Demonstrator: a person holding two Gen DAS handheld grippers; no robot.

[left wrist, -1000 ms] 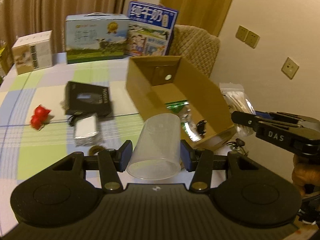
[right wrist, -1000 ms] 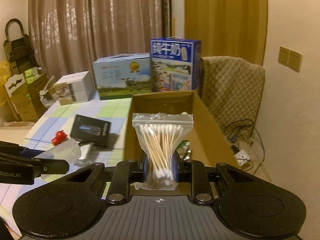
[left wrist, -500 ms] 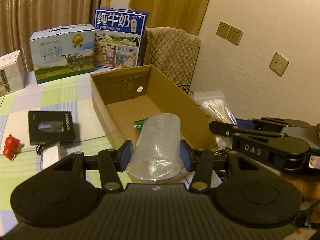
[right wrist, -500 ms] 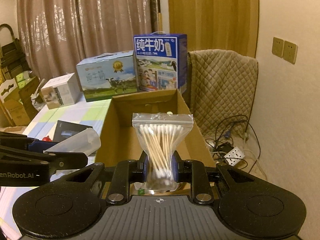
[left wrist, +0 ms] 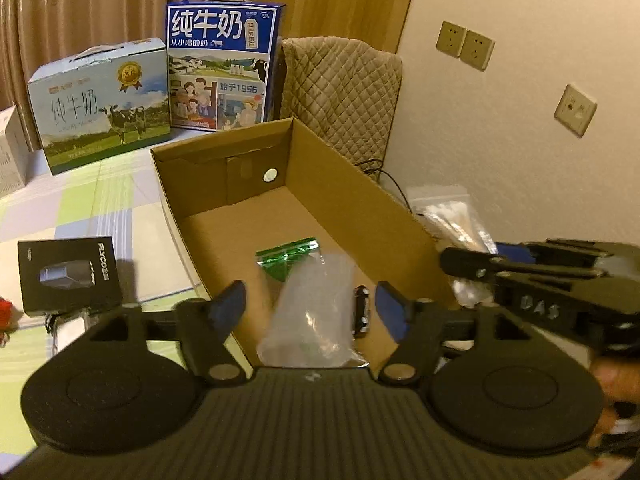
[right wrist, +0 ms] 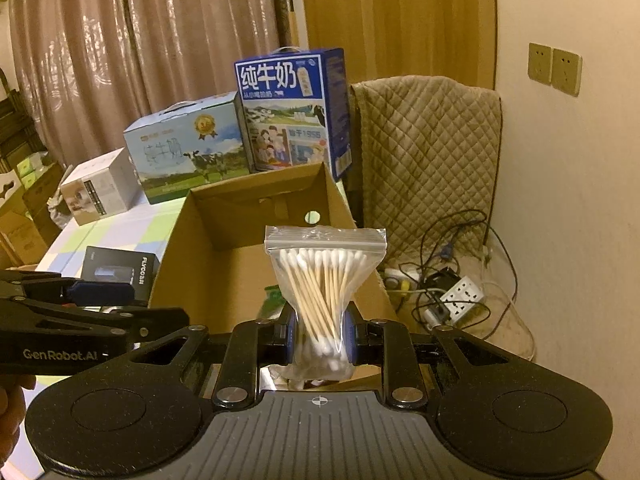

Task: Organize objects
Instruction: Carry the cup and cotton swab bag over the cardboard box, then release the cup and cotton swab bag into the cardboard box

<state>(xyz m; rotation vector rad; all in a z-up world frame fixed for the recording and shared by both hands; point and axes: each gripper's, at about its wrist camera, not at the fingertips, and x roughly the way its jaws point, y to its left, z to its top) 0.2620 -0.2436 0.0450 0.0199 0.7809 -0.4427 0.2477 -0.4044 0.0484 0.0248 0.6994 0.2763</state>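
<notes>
The left gripper (left wrist: 311, 305) stands with its blue-padded fingers (left wrist: 228, 305) spread wide, touching nothing; the clear plastic cup (left wrist: 310, 330) shows blurred in the gap between them, clear of both pads, over the near end of the open cardboard box (left wrist: 360, 208). Inside the box, just beyond the cup, lie a green foil packet (left wrist: 289, 257) and a small dark object (left wrist: 361, 312) too blurred to name. The right gripper (right wrist: 319, 340) is clamped on a zip bag of cotton swabs (right wrist: 325, 284) — the bag pinched at its waist, its sealed top upright — held above the box's near right corner. In the left wrist view the same bag (left wrist: 452, 220) shows just outside the box's right wall. On the checked tablecloth (left wrist: 100, 196) left of the box lies a black FLYCO package (left wrist: 68, 274), and behind the box stand two milk cartons — a pale blue one (left wrist: 102, 104) and a dark blue one (left wrist: 222, 66). A quilted chair cover (right wrist: 428, 148) sits to the right, with a tangle of cables and a power strip (right wrist: 462, 294) on the floor.
</notes>
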